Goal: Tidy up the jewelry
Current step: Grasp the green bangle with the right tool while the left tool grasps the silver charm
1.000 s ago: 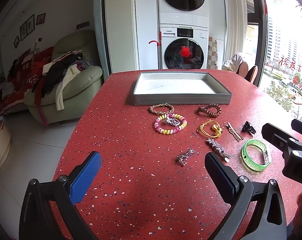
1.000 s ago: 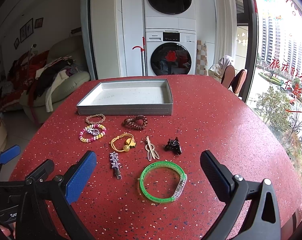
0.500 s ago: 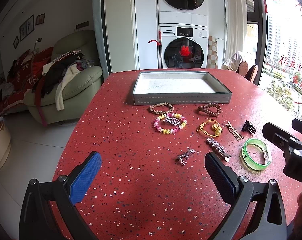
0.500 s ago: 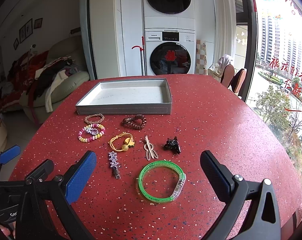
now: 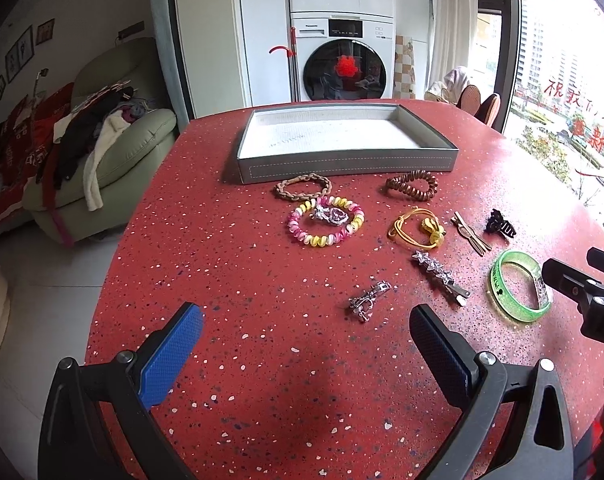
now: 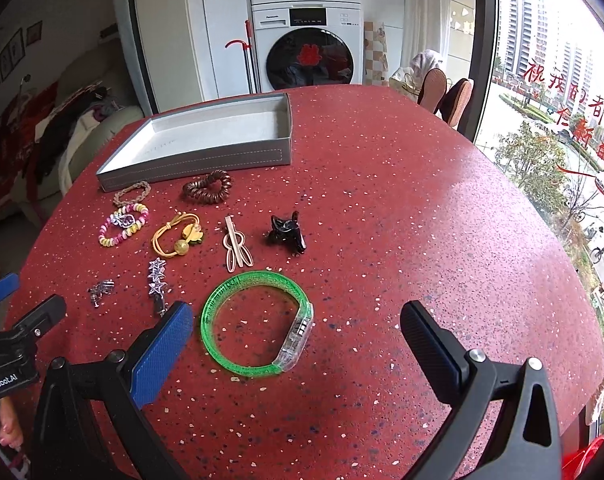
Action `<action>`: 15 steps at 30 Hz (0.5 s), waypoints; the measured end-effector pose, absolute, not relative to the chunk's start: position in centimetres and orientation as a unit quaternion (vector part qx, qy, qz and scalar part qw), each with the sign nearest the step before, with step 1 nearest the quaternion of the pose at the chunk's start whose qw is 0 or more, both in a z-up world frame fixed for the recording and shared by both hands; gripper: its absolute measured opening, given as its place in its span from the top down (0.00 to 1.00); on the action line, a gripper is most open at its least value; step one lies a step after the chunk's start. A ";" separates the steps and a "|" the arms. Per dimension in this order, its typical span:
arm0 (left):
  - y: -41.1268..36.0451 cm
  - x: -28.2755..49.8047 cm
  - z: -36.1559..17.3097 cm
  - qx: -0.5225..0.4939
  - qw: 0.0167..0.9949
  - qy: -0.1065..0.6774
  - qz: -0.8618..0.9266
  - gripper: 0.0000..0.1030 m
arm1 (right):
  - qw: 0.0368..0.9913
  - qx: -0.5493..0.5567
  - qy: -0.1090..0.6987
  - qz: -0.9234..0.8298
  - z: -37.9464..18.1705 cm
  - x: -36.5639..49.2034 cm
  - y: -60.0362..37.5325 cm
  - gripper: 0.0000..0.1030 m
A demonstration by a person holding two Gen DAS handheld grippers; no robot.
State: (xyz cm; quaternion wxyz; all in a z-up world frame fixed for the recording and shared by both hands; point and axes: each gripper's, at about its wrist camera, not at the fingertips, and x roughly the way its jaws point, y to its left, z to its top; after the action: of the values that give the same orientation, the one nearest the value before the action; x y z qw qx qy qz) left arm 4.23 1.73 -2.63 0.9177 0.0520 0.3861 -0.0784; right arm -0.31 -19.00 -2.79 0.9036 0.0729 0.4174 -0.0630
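Nothing sorted yet: tray empty, all jewelry incl. green bangle on table. Left tongs & right tongs both spread, holding nothing.

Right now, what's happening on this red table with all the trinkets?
A person holds a two-finger gripper in each hand and is sorting jewelry into the grey tray, which holds nothing yet. All the pieces lie on the table. The right gripper, open, hangs over the green bangle. The left gripper, also open, hovers near the small silver charm. Nothing is gripped.
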 end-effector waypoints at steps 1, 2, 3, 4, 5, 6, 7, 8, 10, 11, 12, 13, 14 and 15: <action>1.5 4.6 -2.7 0.057 0.915 0.390 -0.086 0.00 | 0.900 0.075 0.424 -0.064 -3.0 0.0 -19.3 0.00; 1.3 5.0 -2.9 0.062 0.912 0.393 -0.096 0.00 | 0.898 0.077 0.429 -0.063 -3.3 0.2 -19.5 0.00; 1.0 5.3 -3.0 0.066 0.910 0.395 -0.104 0.00 | 0.895 0.080 0.435 -0.061 -3.5 0.5 -19.8 0.00; 0.8 5.7 -3.0 0.071 0.909 0.396 -0.109 0.00 | 0.892 0.083 0.440 -0.060 -3.7 1.0 -20.1 0.00; 0.6 6.0 -3.1 0.075 0.907 0.398 -0.113 0.00 | 0.890 0.085 0.445 -0.058 -3.9 1.2 -20.3 0.00; 0.3 6.3 -3.1 0.078 0.906 0.399 -0.117 0.00 | 0.887 0.085 0.450 -0.057 -4.2 1.5 -20.3 0.00; 0.1 6.5 -3.2 0.080 0.905 0.399 -0.122 0.00 | 0.884 0.085 0.456 -0.055 -4.3 1.8 -20.4 0.02; -0.2 6.8 -3.2 0.081 0.904 0.401 -0.126 0.00 | 0.881 0.084 0.462 -0.051 -4.5 2.1 -20.4 0.03; -0.7 7.2 -3.5 0.086 0.899 0.408 -0.134 0.00 | 0.876 0.079 0.473 -0.043 -4.9 2.7 -20.3 0.10; -1.0 7.5 -3.6 0.091 0.896 0.413 -0.137 0.00 | 0.874 0.077 0.479 -0.041 -5.1 3.0 -20.2 0.11; -1.1 7.6 -3.9 0.094 0.893 0.417 -0.140 0.00 | 0.871 0.075 0.484 -0.039 -5.3 3.2 -20.1 0.14; -1.3 7.7 -4.1 0.096 0.892 0.419 -0.141 0.00 | 0.868 0.072 0.489 -0.036 -5.5 3.4 -20.1 0.19; -1.5 7.7 -4.2 0.099 0.890 0.421 -0.143 0.01 | 0.865 0.068 0.495 -0.035 -5.7 3.5 -19.9 0.21; -1.7 7.7 -4.4 0.102 0.888 0.424 -0.146 0.06 | 0.867 0.059 0.494 -0.036 -5.7 3.6 -19.6 0.22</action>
State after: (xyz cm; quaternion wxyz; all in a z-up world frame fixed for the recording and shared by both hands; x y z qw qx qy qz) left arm 7.71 -1.65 -4.36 0.8878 0.1017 0.4244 -0.1464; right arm 3.62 -19.62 -5.71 0.8666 0.0590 0.4941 -0.0363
